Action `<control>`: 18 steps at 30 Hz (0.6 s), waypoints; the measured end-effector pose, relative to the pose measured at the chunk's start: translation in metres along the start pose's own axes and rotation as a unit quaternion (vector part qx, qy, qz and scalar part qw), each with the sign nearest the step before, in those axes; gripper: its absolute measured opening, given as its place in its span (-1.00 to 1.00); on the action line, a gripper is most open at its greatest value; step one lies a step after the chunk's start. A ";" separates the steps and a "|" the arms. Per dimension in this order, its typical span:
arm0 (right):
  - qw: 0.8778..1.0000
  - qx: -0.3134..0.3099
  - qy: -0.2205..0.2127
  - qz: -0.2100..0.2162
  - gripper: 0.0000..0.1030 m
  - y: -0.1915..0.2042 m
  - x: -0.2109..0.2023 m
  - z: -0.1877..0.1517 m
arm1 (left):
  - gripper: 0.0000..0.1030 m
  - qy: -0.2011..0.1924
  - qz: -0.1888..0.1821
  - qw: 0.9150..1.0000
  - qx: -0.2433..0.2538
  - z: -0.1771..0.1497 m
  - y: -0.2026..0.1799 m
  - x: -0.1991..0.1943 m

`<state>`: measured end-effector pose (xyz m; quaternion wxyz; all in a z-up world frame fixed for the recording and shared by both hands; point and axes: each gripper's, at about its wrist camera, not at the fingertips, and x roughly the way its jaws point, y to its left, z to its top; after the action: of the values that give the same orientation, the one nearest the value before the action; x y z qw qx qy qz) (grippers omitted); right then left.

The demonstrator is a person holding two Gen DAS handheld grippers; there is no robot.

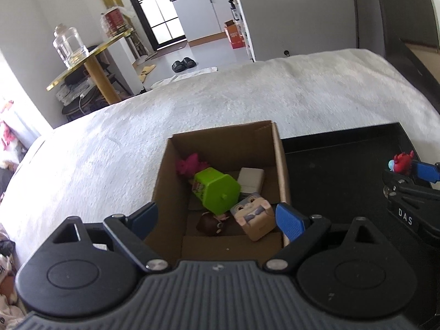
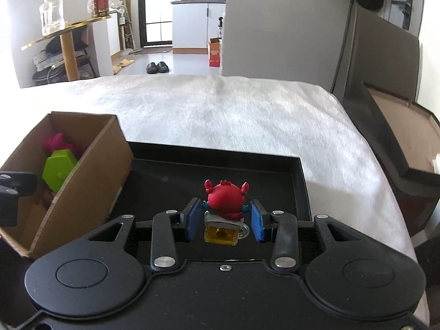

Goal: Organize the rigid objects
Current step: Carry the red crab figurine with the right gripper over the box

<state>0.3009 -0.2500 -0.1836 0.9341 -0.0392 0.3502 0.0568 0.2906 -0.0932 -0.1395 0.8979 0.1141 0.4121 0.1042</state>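
My left gripper [image 1: 217, 217] hangs open over a cardboard box [image 1: 220, 133], with nothing between its blue pads. In the box lie a green hexagonal toy [image 1: 217, 189], a pink toy [image 1: 189, 163], a small white block [image 1: 250, 178], a cube-shaped figure with a grey face [image 1: 254, 214] and a brown-haired doll head [image 1: 211, 222]. My right gripper [image 2: 225, 214] is shut on a red crab figurine [image 2: 225, 196] with a yellow base, held above a black tray [image 2: 165, 176]. The crab [image 1: 401, 161] also shows at the right edge of the left wrist view. The box [image 2: 90, 170] stands against the tray's left side.
Box and tray rest on a bed with a white fuzzy blanket [image 2: 233, 110]. A dark headboard [image 2: 385, 82] runs along the right. Beyond the bed's far left corner stands a gold table [image 1: 90, 63] with a glass jar [image 1: 68, 45]. Slippers lie on the floor beyond.
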 end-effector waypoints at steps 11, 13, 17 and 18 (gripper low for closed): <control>0.998 -0.045 -0.031 0.019 -0.25 0.042 -0.030 0.040 | 0.76 0.006 -0.017 0.997 -0.071 -0.011 0.046 0.004; 0.998 -0.053 -0.035 0.020 -0.25 0.050 -0.032 0.046 | 0.76 0.006 -0.019 0.997 -0.080 -0.013 0.054 0.005; 0.997 -0.060 -0.037 0.022 -0.25 0.065 -0.033 0.053 | 0.74 0.006 -0.026 0.995 -0.100 -0.018 0.069 0.010; 0.997 -0.064 -0.037 0.022 -0.25 0.069 -0.032 0.055 | 0.74 0.006 -0.029 0.994 -0.104 -0.019 0.072 0.011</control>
<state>0.3031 -0.1781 -0.1237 0.9405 -0.0887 0.3121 0.1006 0.2769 -0.0191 -0.1387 0.9050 0.0077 0.4076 0.1213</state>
